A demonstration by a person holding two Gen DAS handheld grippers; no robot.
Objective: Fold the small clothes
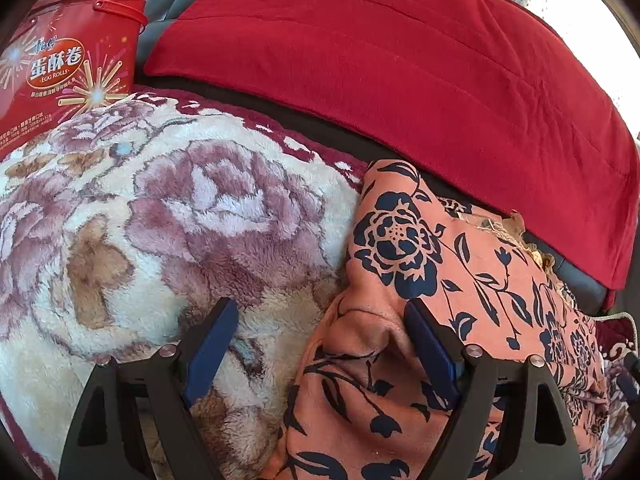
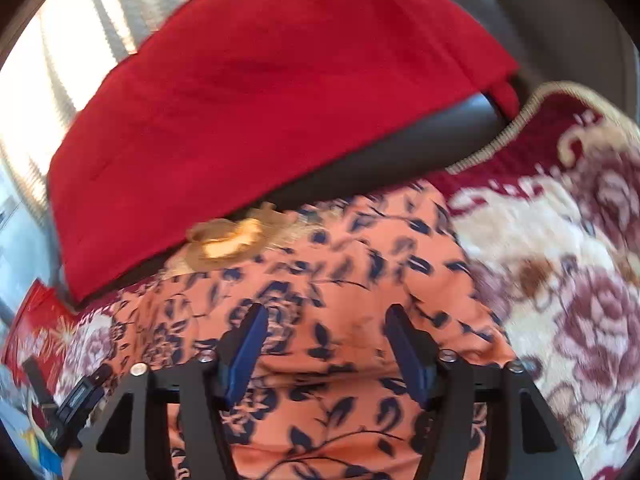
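Fleece blanket (image 1: 120, 208), cream with big mauve roses and a maroon border, covers the whole seat. Bright red cloth (image 1: 380, 64) drapes the dark backrest along the far edge. Salmon-orange garment with navy flowers (image 2: 340, 280) lies crumpled on the blanket against that edge. Red egg-roll tin (image 1: 68, 60) sits at the blanket's far left corner. Left gripper (image 1: 320, 344) is spread wide over the garment's edge; right gripper (image 2: 324, 344) is spread above its middle, holding nothing.
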